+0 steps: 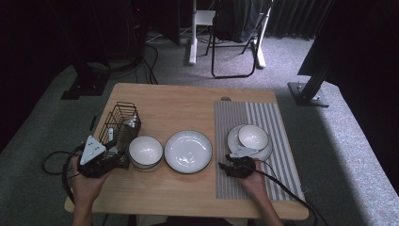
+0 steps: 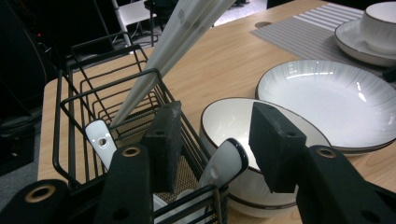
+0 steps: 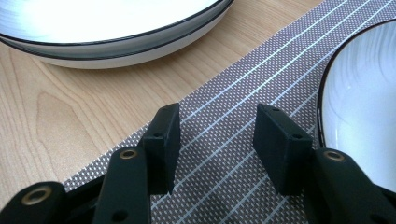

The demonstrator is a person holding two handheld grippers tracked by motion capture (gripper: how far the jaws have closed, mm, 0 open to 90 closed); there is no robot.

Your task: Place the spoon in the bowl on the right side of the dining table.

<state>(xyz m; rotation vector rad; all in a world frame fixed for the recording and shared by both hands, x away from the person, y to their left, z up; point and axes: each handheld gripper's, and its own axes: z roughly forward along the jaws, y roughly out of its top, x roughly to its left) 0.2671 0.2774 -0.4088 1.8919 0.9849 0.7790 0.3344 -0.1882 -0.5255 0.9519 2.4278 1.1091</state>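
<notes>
From above, the left tool (image 1: 112,149) hung at the counter's (image 1: 155,101) left edge, its tips over the near end of the black wire cutlery basket (image 1: 120,123). The small white bowl with a dark rim (image 1: 146,151) stood just beside that basket, toward the counter's middle. The right tool (image 1: 231,162) lay low on the grey striped placemat (image 1: 258,155), well apart from the basket, so the left hand (image 1: 88,187) was plainly the nearer one.

In the left gripper view, the thing being reached for was a white ceramic spoon (image 2: 223,163). It stood in the basket's near corner, its handle leaning up and away from the tool toward the bowl, so that its rounded end rose between the two black jaws. The jaws stood fairly wide, and I saw neither pad pressing on the handle. A second white spoon handle (image 2: 101,141) and pale chopsticks (image 2: 163,51) leaned farther back in the basket. The large white shallow plate (image 2: 327,100) lay beyond the bowl.

In the right gripper view, the right tool's jaws stood apart with nothing between them but the mat beneath. They pointed at the mat's edge, between the large plate and a white dish (image 3: 362,107).
</notes>
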